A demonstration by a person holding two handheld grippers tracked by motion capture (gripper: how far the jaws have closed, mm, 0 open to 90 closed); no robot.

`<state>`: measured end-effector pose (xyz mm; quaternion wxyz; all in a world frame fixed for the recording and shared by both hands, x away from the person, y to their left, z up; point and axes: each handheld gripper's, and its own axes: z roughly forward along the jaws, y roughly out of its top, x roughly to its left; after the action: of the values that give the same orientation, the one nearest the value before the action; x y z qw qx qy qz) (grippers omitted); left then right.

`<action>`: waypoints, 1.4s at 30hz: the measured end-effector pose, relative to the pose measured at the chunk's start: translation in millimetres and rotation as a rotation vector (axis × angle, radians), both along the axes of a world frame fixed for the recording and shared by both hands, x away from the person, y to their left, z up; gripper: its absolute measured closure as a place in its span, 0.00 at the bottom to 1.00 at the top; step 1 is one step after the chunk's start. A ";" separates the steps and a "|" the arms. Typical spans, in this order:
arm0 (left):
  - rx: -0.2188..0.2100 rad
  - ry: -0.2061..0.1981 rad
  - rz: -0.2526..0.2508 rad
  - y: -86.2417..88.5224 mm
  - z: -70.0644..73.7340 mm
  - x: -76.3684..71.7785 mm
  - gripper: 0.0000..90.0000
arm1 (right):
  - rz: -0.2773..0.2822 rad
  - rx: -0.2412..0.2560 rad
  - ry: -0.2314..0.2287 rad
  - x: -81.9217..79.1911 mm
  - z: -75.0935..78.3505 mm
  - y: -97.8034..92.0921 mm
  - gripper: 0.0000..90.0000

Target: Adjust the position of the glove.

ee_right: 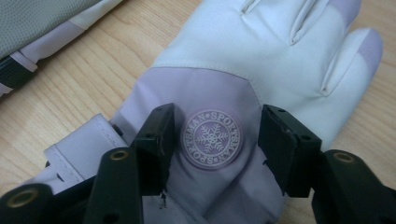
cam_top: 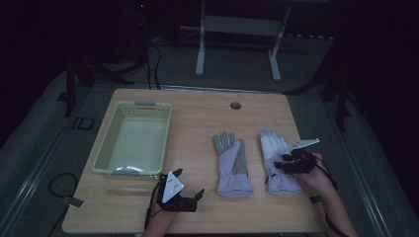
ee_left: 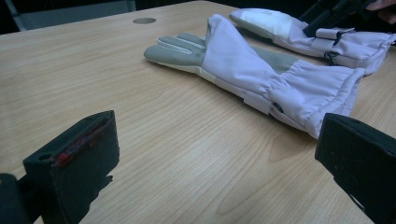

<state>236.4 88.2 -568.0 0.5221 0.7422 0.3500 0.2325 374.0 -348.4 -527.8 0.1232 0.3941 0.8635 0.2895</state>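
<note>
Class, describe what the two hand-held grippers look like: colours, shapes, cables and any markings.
Both grippers are black, with two blocky jaws each. The left gripper carries a grey three-cornered plate dotted with small marks; one jaw pad shows red traces in its own view. The right gripper has a similar pale plate, and brass-coloured fittings show near its jaws. A black cable trails from each. The forearms look bare, with no sleeves in view.

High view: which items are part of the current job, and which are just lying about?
In the job:
- right glove, with the right claw open over its snowflake logo
- left glove, beside it; the left claw is open nearby
- basket, probably the drop-off

Lying about:
- cable on the floor
- table hole cover
</note>
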 end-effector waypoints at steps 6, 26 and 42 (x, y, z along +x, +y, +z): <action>-0.002 0.002 0.000 0.2 0.0 0.1 0.00 | -0.032 0.061 0.021 -3.8 -3.7 -1.5 0.70; -0.005 0.004 0.004 0.4 0.0 0.2 0.00 | -0.241 0.061 -0.088 -19.3 69.1 11.1 0.89; 0.000 -0.003 0.003 0.2 0.1 -0.1 0.00 | -0.239 0.097 -0.154 -33.5 128.9 63.0 0.89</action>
<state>236.4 88.4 -568.0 0.5223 0.7412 0.3506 0.2342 340.5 -285.4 -398.9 0.2038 0.4764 0.7833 0.3435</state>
